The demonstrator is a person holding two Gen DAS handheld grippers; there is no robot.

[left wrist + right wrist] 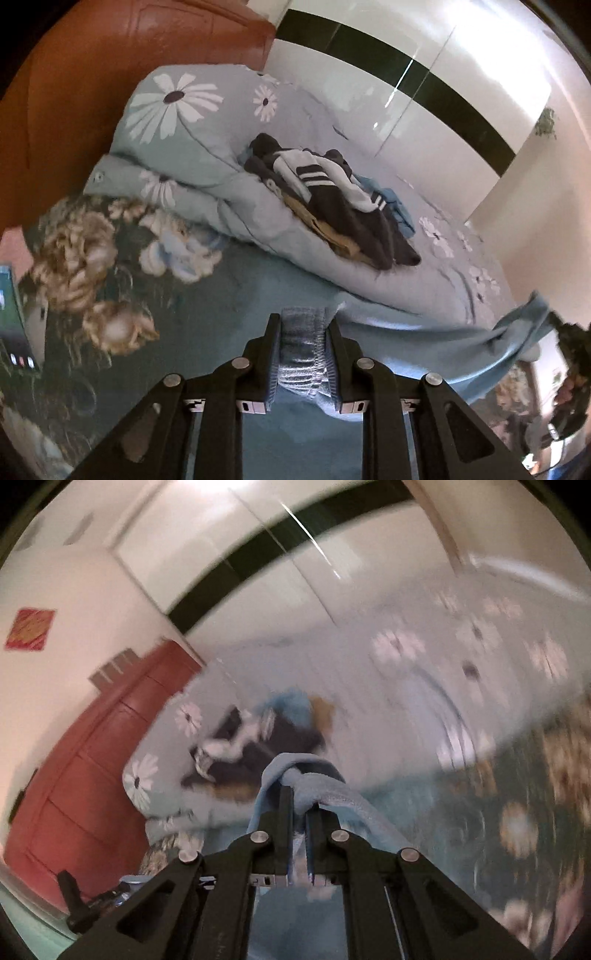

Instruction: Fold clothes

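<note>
Light-blue fleece garment (424,336), ribbed elastic waistband, most likely sweatpants: one item, held off the bed between both tongs.

Left tongs (303,328): clenched on the bunched waistband, which filled the gap between the fingers and ran back toward the camera. From there the cloth stretched across to the far right of the left wrist view, hanging slack above the teal bedcover (229,295).

Right tongs (300,801): jaws nearly together, gripping a thin gathered fold of the same fabric; the cloth looped over the fingertips and trailed off to the lower right. That view was blurred, so the part of the garment held could not be told.

Remaining stock: pile of unfolded clothes (332,199), dark, striped white, tan and blue pieces, heaped on the pale floral quilt (207,155), well apart from both tongs.

Progress, as judged: early. No folded stack showed in either view. The held garment appeared not yet laid flat; spreading, folding and the whole pile remained.
</note>
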